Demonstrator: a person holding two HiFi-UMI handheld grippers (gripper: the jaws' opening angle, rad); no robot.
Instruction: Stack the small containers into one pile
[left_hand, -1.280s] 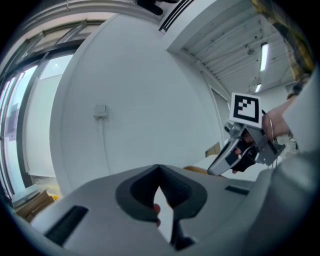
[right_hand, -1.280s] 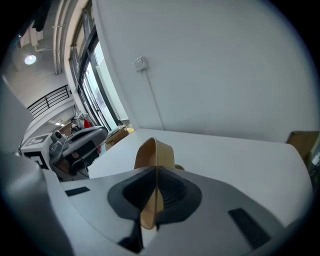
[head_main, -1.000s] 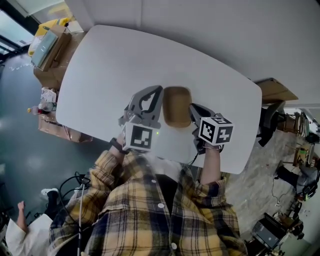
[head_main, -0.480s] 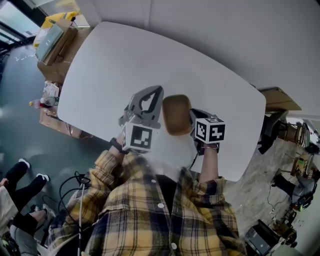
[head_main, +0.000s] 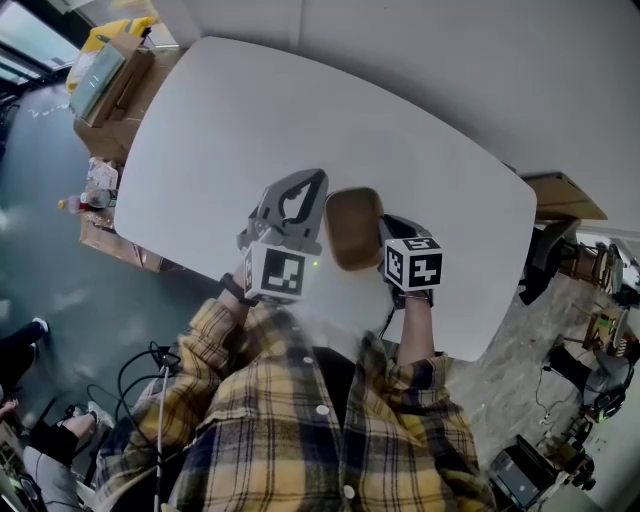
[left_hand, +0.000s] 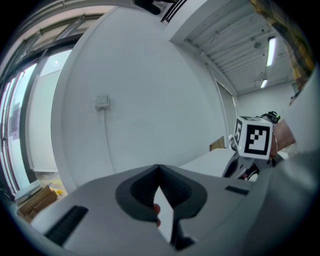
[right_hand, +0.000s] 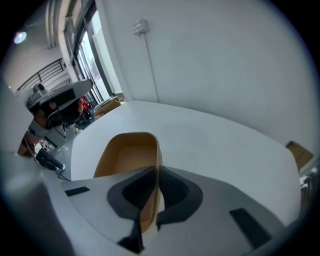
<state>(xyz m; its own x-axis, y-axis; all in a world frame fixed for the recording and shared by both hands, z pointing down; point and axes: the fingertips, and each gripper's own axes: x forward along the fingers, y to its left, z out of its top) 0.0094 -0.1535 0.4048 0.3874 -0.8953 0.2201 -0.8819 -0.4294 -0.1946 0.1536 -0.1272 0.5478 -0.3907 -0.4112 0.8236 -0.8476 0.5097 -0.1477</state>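
The tan container (head_main: 352, 225) sits open side up near the white table's (head_main: 250, 110) near edge, between the two grippers; whether it rests on the top or hangs just above it, I cannot tell; the right gripper (head_main: 386, 224) slants down at it, and in its own view the right gripper (right_hand: 156, 172) has its jaws clamped on the container's (right_hand: 127, 152) right wall, one pad inside and one outside; the left gripper (head_main: 305, 185) is just beside the container's left side, nearly level, jaws (left_hand: 159, 170) closed tip to tip on nothing; boxes (head_main: 100, 90) stand on the floor beyond the table's left end.
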